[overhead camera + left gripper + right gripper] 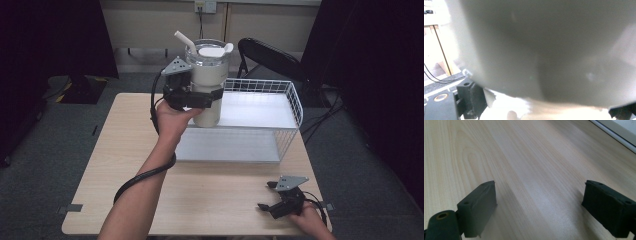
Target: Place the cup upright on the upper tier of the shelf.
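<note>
- Looking at the high view, your left tool is clamped around the body of the tall cream-coloured tumbler with a clear lid and white straw, roughly at mid-height.
- From your left tool's own camera, the tumbler's wall sits right up against the lens, blurred, with one black jaw beside it low on the left, so the grip looks real to me.
- The tumbler is upright at the near-left corner of the top shelf of the white wire rack. I honestly can't tell whether its base is resting on the shelf or hanging just above it.
- So my guess is you're mid-way: the grab is done, and either the set-down or the lift-off is what's left, depending on which way you're going.
- Your right tool is parked on the light wooden bench near the front-right corner, well apart from the rack. Its jaws stand wide apart with nothing between them, just bare wood grain in its own camera.
- Nothing else on the bench seems to need moving, so the tumbler looks like the whole job.
- Watch the straw end, it's top-heavy.
</note>
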Available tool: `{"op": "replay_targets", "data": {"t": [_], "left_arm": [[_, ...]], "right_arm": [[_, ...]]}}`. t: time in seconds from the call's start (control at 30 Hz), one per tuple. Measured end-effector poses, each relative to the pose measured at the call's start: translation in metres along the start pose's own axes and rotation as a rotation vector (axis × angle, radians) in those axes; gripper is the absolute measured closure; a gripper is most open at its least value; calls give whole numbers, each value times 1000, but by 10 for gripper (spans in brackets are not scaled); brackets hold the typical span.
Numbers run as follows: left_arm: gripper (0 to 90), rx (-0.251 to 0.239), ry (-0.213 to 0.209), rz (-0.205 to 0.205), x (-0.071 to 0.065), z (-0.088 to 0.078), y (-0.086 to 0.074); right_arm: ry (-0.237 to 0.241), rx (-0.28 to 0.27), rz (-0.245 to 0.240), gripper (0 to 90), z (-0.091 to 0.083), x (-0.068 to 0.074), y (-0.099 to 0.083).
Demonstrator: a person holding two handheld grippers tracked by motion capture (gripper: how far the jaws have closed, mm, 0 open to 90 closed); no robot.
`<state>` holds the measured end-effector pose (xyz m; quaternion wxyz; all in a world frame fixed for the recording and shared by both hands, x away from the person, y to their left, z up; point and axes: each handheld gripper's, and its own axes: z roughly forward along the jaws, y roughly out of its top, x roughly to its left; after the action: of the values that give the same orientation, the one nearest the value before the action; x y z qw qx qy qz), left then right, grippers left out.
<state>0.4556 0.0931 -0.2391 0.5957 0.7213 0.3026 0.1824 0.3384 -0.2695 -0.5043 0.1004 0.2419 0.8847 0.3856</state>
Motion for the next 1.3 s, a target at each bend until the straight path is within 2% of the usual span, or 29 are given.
{"op": "replay_targets", "data": {"t": [0.53,1.3], "left_arm": [[104,-1,33,7,9,12,9],[103,-6,56,-3,15,33,8]], "right_arm": [[0,1,0,111,0,0,0],[1,1,-1,111,0,0,0]]}}
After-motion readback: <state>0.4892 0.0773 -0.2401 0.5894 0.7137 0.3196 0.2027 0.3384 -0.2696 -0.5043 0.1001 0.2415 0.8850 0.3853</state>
